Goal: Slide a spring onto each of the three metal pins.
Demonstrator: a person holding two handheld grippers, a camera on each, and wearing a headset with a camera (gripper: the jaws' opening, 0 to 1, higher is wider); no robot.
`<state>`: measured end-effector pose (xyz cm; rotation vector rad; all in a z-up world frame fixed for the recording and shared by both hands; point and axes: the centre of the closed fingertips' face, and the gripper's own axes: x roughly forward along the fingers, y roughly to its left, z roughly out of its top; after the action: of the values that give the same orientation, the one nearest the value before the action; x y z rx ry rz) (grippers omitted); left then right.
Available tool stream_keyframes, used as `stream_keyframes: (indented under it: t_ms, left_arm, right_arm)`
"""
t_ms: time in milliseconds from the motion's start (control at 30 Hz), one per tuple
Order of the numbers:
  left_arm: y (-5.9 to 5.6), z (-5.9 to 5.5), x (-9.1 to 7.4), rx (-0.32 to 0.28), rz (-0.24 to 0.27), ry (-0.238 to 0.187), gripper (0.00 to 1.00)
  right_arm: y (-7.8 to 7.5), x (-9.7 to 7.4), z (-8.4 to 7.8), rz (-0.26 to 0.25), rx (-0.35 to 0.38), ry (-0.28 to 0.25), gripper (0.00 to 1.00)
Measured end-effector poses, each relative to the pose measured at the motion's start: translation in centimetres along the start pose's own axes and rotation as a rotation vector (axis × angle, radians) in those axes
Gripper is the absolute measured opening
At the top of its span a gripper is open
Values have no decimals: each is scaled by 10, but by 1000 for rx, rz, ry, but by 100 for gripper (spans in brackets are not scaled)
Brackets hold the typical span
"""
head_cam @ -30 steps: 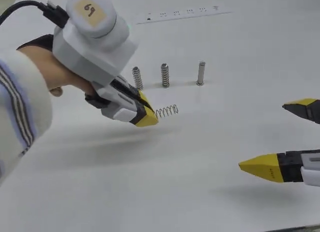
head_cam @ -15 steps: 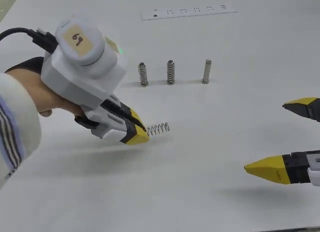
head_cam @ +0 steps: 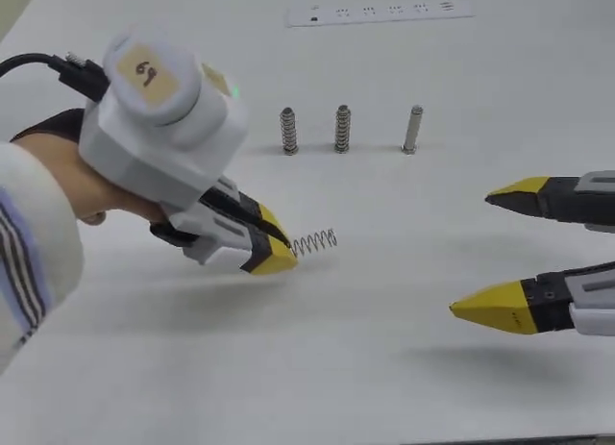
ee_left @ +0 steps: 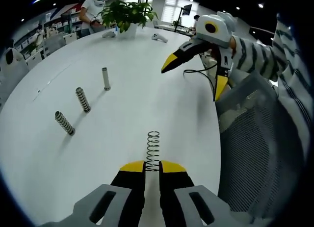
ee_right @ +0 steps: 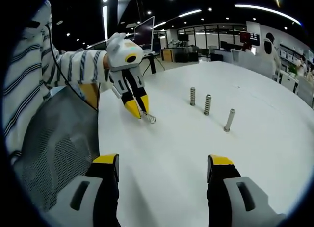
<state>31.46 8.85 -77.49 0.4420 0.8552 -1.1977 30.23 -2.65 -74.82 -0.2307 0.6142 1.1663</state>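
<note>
Three upright metal pins stand in a row on the white table. The left pin (head_cam: 288, 131) and the middle pin (head_cam: 342, 129) each carry a spring; the right pin (head_cam: 413, 130) is bare. My left gripper (head_cam: 279, 255) is shut on one end of a loose spring (head_cam: 315, 241), which sticks out level from its yellow tips just above the table; the same spring (ee_left: 152, 149) juts from the tips in the left gripper view. My right gripper (head_cam: 490, 256) hovers open at the right, with nothing between its fingers.
A white power strip (head_cam: 380, 13) lies at the table's far edge behind the pins. In the left gripper view a potted plant (ee_left: 126, 13) stands at the far end of the table, with a mesh chair (ee_left: 255, 153) beside the table.
The right gripper has come in from the right edge, further into view. The left gripper holds the spring in nearly the same spot; the head camera has shifted a little.
</note>
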Motion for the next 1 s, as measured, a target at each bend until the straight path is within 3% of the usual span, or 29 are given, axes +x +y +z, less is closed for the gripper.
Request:
stream_keyframes:
  t_ms: [100,267,467,633,1000]
  left_arm:
    - [-2,2,-2,11,0,-12,2]
    - [-5,4,-3,29,-9,-12,2]
    - [-11,7,-3,50,-22,-22,2]
    - [-17,12,-3,61,-32,-39,2]
    - [-24,16,-5,76,-49,-63,2]
  right_arm:
    - [11,7,5,69,-42,9,69]
    - [19,18,13,116,-75,9,62]
    - [21,29,23,149,-79,-9,50]
    - [23,37,29,185,-88,-25,34]
    - [34,54,34,252,-87,-17,22]
